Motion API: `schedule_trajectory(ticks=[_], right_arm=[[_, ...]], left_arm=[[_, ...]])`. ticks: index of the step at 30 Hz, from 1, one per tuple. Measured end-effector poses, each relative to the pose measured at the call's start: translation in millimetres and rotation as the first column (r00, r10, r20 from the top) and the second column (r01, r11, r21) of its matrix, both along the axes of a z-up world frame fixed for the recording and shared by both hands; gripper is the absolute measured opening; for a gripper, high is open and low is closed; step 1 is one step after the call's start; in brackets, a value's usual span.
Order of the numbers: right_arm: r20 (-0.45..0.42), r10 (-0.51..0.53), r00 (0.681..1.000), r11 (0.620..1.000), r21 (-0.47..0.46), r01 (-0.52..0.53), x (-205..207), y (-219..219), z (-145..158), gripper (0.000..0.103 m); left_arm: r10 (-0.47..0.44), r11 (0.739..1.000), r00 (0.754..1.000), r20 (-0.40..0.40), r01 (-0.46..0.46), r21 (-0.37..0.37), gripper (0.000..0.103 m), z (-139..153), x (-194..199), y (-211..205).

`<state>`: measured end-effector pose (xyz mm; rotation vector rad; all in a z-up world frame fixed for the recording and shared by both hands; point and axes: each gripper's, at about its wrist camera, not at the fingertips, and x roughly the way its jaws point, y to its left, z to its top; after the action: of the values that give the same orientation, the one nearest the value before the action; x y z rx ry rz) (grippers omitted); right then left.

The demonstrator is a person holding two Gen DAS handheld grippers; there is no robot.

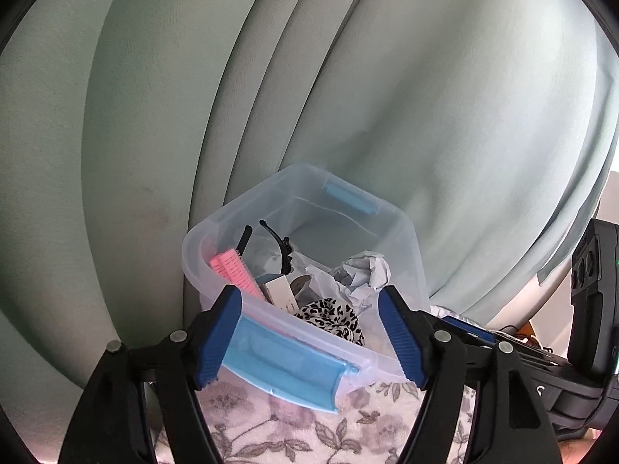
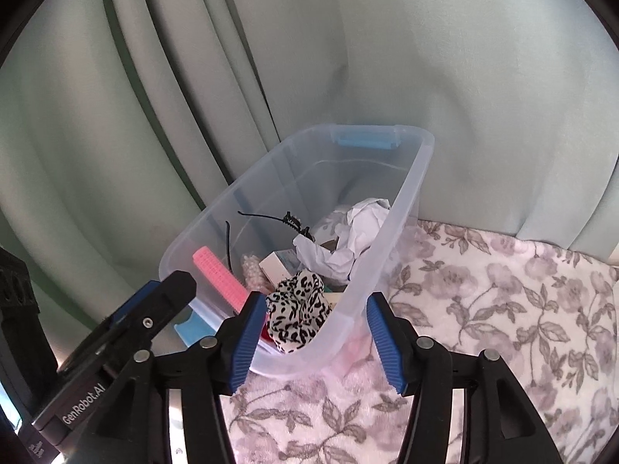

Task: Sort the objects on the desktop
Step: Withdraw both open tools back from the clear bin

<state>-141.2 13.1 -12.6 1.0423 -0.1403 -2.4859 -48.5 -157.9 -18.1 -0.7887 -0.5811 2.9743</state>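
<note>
Looking along my left claw, I see its two blue pads spread wide, one on each side of the near end of the clear plastic bin, with the bin's near blue latch between them. The pads look apart from the plastic, so this claw is released and grasps nothing. The bin stands on the floral cloth, close against the pale green curtain. Inside it I see a pink comb leaning at the left wall, a black headband arching up, a small box, crumpled white paper and a leopard-print scrunchie near the front. At the right edge shows the black body of my other gripper.

Looking along my right claw, the pads again stand wide apart, straddling the bin's near corner: the left pad sits over the inside, beside the scrunchie, the right pad outside the wall. I cannot tell whether either pad touches the plastic; the claw is released. The comb, headband, box and paper lie in the bin's near half; the far half, by the far blue latch, shows bare bottom. My left gripper reaches in at the lower left, by the bin's near end. The floral cloth spreads to the right, the curtain behind.
</note>
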Motion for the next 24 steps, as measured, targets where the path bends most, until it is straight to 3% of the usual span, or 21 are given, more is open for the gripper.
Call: schedule_trajectory(ticks=[7, 16, 24], right_arm=[[-0.002, -0.013, 1.000, 1.000, 0.012, 0.013, 9.2, 2.0, -1.0, 0.062], [0.014, -0.038, 0.999, 0.999, 0.000, 0.038, 12.7, 9.5, -6.3, 0.074], [0.006, -0.041, 0.999, 0.999, -0.004, 0.041, 15.9, 13.5, -5.6, 0.080]], left_arm=[[0.005, 1.000, 1.000, 0.012, -0.005, -0.021, 0.083, -0.7, 10.9, 0.1], [-0.001, 1.000, 1.000, 0.029, 0.002, -0.016, 0.096, -5.7, 13.3, -4.3], [-0.019, 0.999, 1.000, 0.017, 0.020, -0.037, 0.097, -2.9, 16.9, -2.9]])
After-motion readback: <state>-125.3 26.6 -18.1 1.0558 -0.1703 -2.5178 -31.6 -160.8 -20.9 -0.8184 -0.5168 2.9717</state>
